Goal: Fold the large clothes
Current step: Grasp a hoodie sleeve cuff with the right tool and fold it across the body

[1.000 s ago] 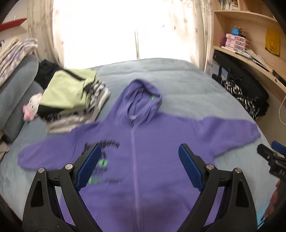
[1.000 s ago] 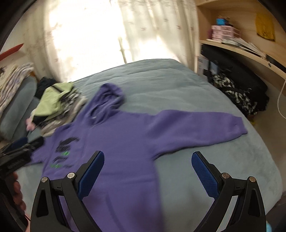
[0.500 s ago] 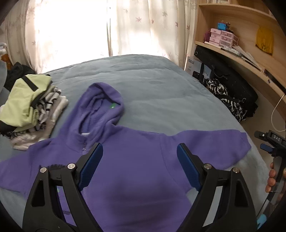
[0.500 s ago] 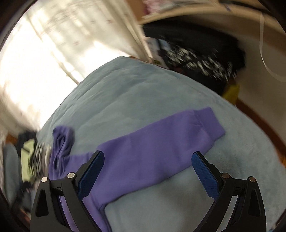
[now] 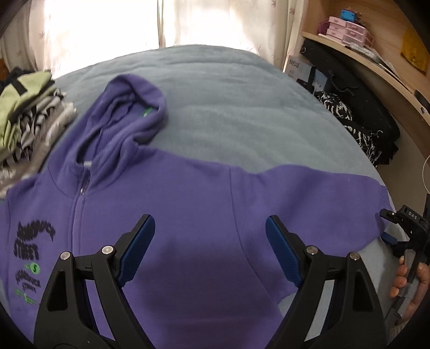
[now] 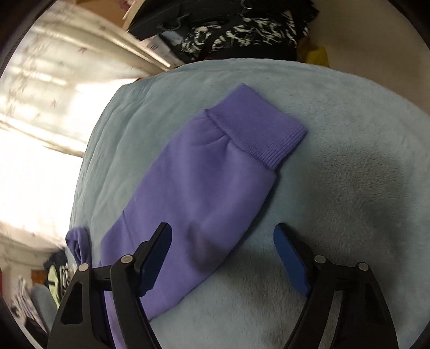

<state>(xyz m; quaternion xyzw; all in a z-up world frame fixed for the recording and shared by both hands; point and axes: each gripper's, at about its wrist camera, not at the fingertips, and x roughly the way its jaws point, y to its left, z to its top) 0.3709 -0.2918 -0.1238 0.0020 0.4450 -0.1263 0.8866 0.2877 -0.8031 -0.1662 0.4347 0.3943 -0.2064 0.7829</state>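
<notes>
Now the purple hoodie [image 5: 188, 214] lies flat on the bed [image 5: 242, 107] so I can fold it. My left claw [image 5: 209, 241] hangs over its chest, closing on nothing. My right claw [image 6: 223, 252] is closing around the sleeve [image 6: 201, 174], not pinching yet

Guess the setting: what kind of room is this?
Likely a bedroom: a bed with a grey-blue blanket, a curtained window, and wooden shelves with boxes beside it.

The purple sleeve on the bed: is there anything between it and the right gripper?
Nothing visible. The sleeve lies flat on the blanket, with only bare air between it and the right gripper, whose jaws are closing with nothing gripped.
</notes>
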